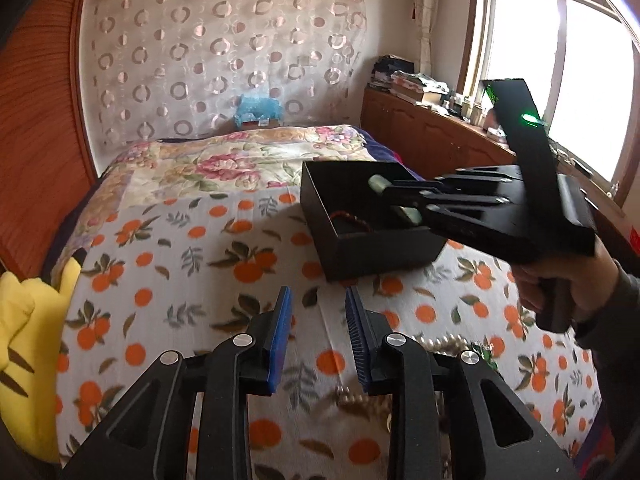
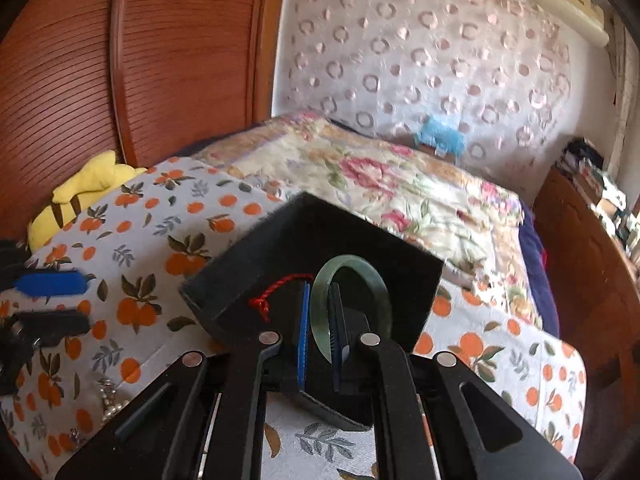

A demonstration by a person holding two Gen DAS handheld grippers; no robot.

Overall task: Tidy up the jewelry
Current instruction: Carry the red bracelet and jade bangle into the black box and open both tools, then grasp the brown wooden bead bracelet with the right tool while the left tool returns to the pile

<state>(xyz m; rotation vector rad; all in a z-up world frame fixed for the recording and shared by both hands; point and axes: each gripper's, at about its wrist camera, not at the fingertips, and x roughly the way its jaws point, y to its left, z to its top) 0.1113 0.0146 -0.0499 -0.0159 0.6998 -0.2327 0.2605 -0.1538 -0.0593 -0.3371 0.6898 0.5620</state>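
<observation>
An open black box [image 1: 372,248] [image 2: 256,280] lies on the orange-print bedspread. A red cord bracelet [image 1: 350,218] [image 2: 276,294] lies inside it. My right gripper [image 2: 320,312] [image 1: 396,196] is shut on a green jade bangle [image 2: 352,276] [image 1: 378,183] and holds it over the inside of the box. My left gripper [image 1: 318,312] is open and empty, low over the bedspread in front of the box; its blue pad [image 2: 50,283] shows at the left of the right wrist view. A pearl necklace [image 1: 444,346] [image 2: 108,400] lies on the bedspread by the left gripper.
A yellow plush toy [image 1: 24,340] [image 2: 84,192] lies at the bed's left edge. A floral quilt [image 1: 240,160] covers the far bed. A wooden wardrobe [image 2: 120,60] stands left, a cluttered wooden cabinet [image 1: 432,128] right under the window. A blue item [image 1: 258,110] sits at the far wall.
</observation>
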